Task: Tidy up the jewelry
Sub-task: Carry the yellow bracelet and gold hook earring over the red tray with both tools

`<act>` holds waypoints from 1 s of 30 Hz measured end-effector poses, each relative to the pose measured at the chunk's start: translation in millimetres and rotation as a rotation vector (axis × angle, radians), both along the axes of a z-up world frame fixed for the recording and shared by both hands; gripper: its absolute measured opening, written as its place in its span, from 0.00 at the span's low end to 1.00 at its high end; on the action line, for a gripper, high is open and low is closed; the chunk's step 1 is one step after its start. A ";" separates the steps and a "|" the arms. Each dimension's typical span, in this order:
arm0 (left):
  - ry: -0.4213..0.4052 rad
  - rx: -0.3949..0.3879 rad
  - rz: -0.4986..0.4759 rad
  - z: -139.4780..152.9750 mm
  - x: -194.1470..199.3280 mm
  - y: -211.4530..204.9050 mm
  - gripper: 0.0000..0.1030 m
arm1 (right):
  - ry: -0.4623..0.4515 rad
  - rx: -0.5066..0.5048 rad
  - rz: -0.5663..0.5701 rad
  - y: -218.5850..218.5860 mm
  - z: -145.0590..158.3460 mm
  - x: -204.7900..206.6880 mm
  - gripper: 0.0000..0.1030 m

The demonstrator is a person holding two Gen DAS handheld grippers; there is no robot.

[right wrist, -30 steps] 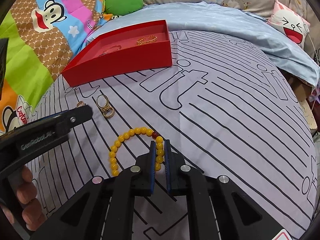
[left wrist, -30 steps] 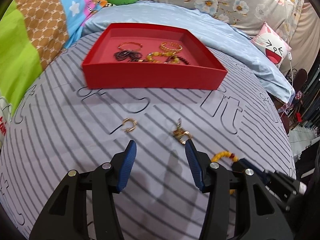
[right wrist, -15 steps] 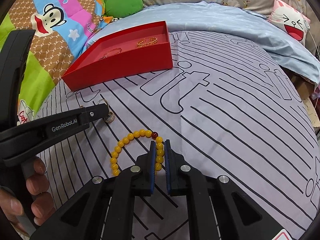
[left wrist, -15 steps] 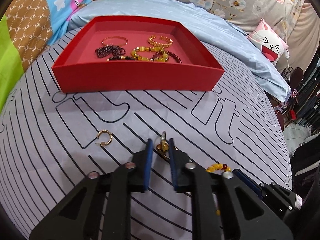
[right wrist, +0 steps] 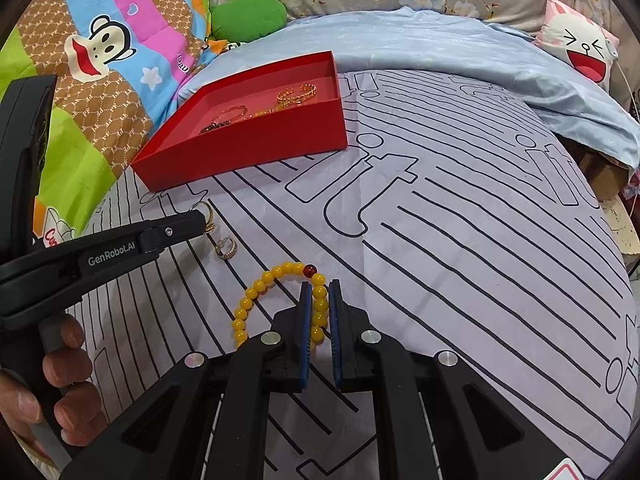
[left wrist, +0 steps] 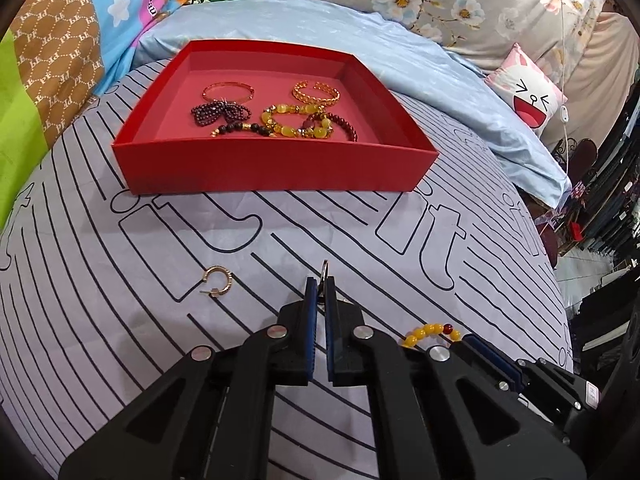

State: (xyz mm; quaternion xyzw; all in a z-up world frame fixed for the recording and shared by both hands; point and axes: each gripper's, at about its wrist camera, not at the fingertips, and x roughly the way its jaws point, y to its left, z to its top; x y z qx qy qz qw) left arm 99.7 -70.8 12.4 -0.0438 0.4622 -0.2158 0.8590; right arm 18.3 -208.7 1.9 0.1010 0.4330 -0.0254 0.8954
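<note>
A red tray [left wrist: 276,170] holding several bracelets sits at the back of the striped sheet; it also shows in the right wrist view [right wrist: 248,148]. My left gripper [left wrist: 319,282] is shut on a gold earring [left wrist: 324,270], held just above the sheet; in the right wrist view the left gripper [right wrist: 196,224] holds the earring [right wrist: 208,214]. A second gold hoop earring [left wrist: 217,279] lies loose to its left, also seen in the right wrist view [right wrist: 227,249]. My right gripper [right wrist: 319,288] is shut on a yellow bead bracelet [right wrist: 276,276], which rests on the sheet.
A light blue blanket [left wrist: 360,36] is bunched behind the tray. A colourful cartoon quilt [right wrist: 100,60] lies on the left. A white face cushion [left wrist: 528,96] sits at the back right. The bed's edge drops off on the right.
My left gripper went from open to shut on the gold earring and lifted it slightly. The right gripper stayed shut on the yellow bracelet.
</note>
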 end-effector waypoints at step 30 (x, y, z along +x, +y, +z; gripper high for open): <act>-0.166 0.034 0.035 86.1 56.5 42.6 0.03 | -0.223 -0.050 0.094 -2.1 112.9 86.0 0.07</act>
